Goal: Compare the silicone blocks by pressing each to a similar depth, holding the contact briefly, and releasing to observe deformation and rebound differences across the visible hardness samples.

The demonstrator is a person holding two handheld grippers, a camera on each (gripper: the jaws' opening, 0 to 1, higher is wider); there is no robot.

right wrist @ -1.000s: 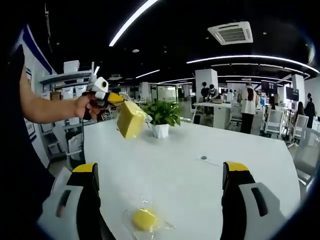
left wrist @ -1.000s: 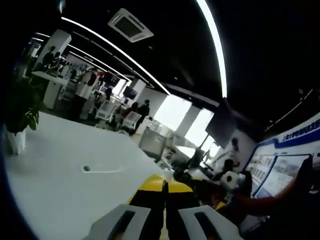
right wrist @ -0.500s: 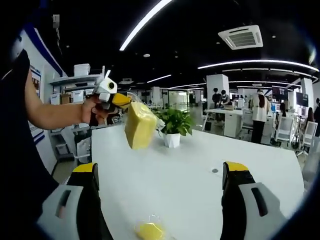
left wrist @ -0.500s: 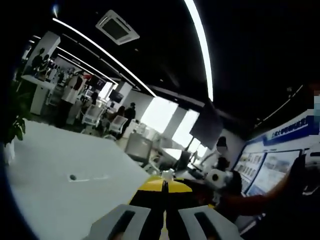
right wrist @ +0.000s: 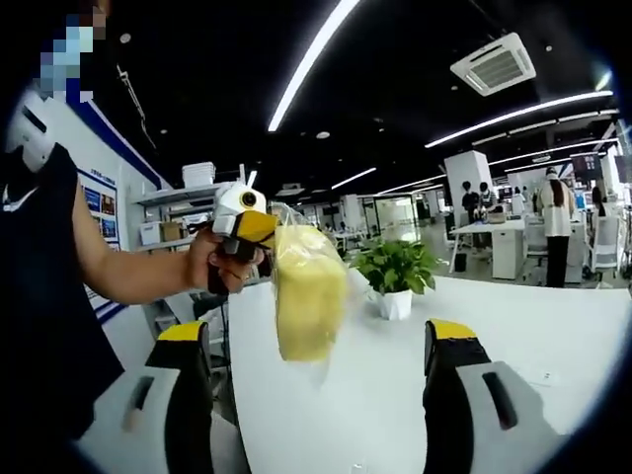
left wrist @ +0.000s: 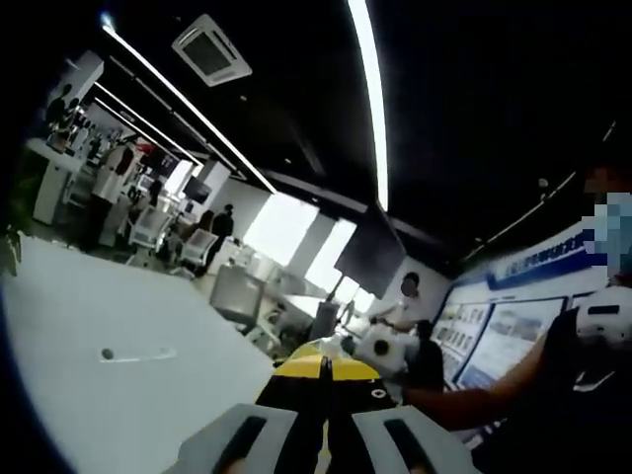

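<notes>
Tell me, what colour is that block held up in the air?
Yellow block, in a clear bag; clearest in the right gripper view.

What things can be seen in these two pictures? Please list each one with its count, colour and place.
Yellow silicone block in clear plastic wrap: one, yellow, held up in the air by the left gripper, in the right gripper view.
White table: one, white, below and behind the block.
Green potted plant in a white pot: one, green, standing on the table behind the block.
Ceiling light strips: several, white, overhead.
People in the office: several, far behind the table.
Wall posters: several, blue and white, on the right of the left gripper view.
Left gripper: one, yellow and black, shut on the block.
Right gripper: one, black and grey jaws with yellow tips, wide apart.
Person's hand: one, holding the left gripper.
</notes>
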